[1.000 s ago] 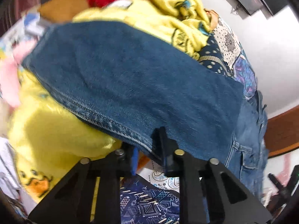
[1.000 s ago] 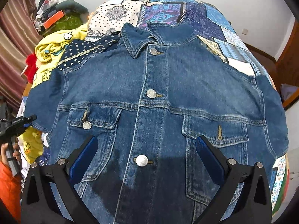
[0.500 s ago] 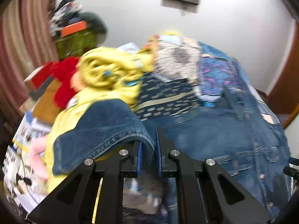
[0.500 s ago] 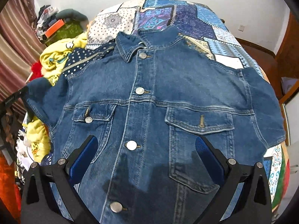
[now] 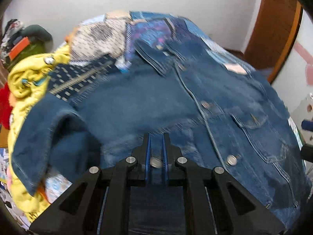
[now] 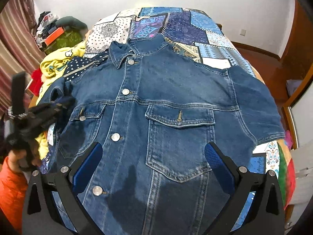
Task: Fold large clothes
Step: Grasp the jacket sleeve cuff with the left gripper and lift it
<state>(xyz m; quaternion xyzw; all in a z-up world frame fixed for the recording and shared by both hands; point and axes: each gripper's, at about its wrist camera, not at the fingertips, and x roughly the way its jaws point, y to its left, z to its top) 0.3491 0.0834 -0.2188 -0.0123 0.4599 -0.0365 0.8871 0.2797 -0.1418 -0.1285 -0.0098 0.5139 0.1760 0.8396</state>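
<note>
A blue denim jacket (image 6: pixel 166 101) lies front up, buttoned, on a patchwork bedspread (image 6: pixel 176 25), collar at the far end. It also shows in the left wrist view (image 5: pixel 176 101). My left gripper (image 5: pixel 156 143) is nearly shut over the jacket's left side; denim shows between the pads, but the blur hides whether they pinch it. It also shows in the right wrist view (image 6: pixel 58 105), next to the folded-up left sleeve (image 5: pixel 49 129). My right gripper (image 6: pixel 152 156) is open and empty, hovering over the jacket's lower front.
A pile of yellow clothes (image 6: pixel 56 62) and a red item (image 6: pixel 36 80) lie left of the jacket. A green bag (image 6: pixel 64 37) stands by the curtain. A wooden door frame (image 5: pixel 279 29) is on the right. The bed edge runs along the right.
My left gripper has carried the left sleeve up from the bed's side and inward over the jacket. The right gripper has drifted slightly toward the hem.
</note>
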